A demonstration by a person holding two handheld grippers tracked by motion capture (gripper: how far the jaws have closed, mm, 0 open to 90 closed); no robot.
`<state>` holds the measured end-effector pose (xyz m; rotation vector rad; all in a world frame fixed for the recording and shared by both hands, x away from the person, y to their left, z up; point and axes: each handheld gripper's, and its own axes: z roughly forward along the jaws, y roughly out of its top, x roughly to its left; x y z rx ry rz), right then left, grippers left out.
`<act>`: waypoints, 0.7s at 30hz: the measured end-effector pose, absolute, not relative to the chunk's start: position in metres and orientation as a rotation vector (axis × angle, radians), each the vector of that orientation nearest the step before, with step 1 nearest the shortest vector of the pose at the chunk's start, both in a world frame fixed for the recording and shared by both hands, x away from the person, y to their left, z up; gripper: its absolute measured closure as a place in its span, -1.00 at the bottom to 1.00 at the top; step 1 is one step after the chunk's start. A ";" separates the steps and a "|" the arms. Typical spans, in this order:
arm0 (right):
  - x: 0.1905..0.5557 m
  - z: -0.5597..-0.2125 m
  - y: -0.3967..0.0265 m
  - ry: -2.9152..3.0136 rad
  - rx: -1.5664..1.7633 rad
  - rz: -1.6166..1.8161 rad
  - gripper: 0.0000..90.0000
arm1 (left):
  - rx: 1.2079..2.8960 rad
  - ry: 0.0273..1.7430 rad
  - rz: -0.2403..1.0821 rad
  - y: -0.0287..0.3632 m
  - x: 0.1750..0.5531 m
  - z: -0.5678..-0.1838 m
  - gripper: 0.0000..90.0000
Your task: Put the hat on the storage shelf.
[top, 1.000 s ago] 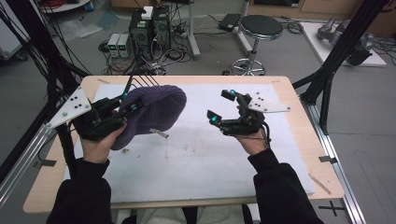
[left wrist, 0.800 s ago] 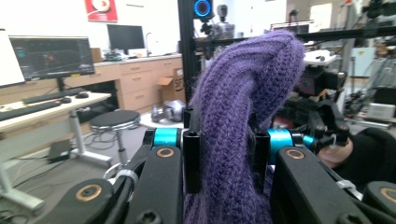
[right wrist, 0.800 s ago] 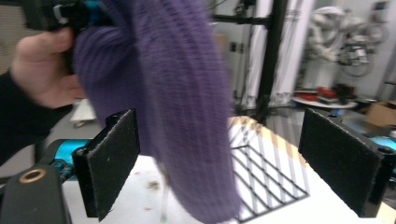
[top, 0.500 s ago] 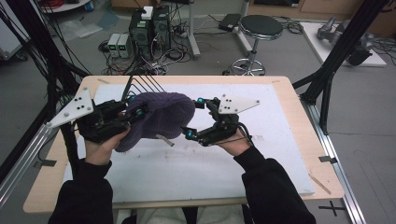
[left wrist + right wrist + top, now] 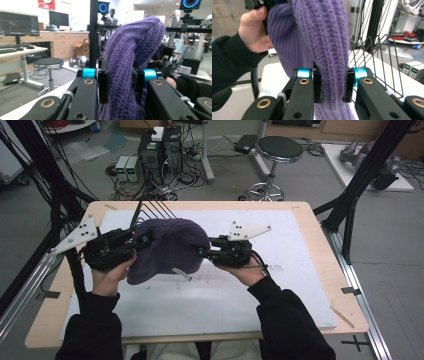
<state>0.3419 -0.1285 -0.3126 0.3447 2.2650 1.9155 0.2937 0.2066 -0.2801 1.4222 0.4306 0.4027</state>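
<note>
I hold the purple hat (image 5: 170, 247) up between my two tongs. My left tong (image 5: 139, 240) pinches one side of it. My right tong (image 5: 202, 251) has just snapped closed and pinches the other side. A wire rack (image 5: 152, 211) stands behind the hat.

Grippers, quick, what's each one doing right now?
Left gripper: shut on the purple ribbed knit hat.
Right gripper: jaws have just been closing, now shut on the same hat's knit edge.
</note>
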 end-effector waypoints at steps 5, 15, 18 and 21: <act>0.347 -0.312 -0.131 2.256 0.378 1.918 0.73 | 1.421 0.462 0.426 0.211 0.302 -0.282 0.66; 0.360 -0.299 -0.112 2.222 0.461 1.873 0.73 | 1.421 0.486 0.463 0.222 0.322 -0.271 0.65; 0.364 -0.291 -0.107 2.197 0.479 1.861 0.73 | 1.414 0.483 0.466 0.226 0.328 -0.264 0.65; 0.366 -0.286 -0.104 2.189 0.489 1.851 0.73 | 1.417 0.478 0.472 0.231 0.334 -0.258 0.65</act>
